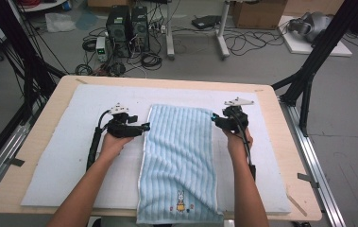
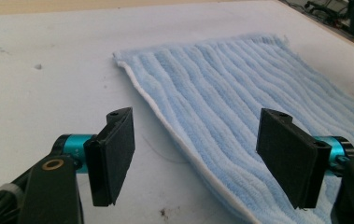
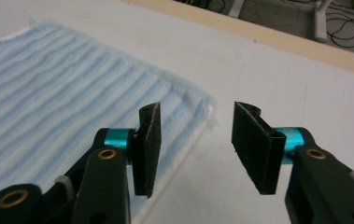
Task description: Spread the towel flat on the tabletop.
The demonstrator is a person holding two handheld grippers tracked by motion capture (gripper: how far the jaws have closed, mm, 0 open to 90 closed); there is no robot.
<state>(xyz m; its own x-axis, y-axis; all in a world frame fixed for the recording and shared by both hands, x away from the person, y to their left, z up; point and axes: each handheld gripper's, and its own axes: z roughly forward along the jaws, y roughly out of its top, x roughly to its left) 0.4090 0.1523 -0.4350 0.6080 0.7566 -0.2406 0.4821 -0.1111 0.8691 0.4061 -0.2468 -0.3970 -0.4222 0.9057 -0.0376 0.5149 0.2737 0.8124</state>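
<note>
Jaws stand apart on both my grippers, left gripper [image 1: 144, 126] and right gripper [image 1: 214, 118], flanking the towel [image 1: 179, 161] mid-frame; I should pinch both far corners evenly.

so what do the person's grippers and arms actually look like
Both the left gripper and right gripper are black, each topped by a grey three-cornered plate and trailing a black cable. Their fingers are flat black rectangular pads on turquoise metal collars, with brass-coloured pivots. The forearms are bare, with no sleeves in view.

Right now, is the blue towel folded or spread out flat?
Folded, it seems: the towel lies flat in a narrow strip, and the right gripper view shows a second layer under its edge. Its near end hangs over the table edge.
</note>
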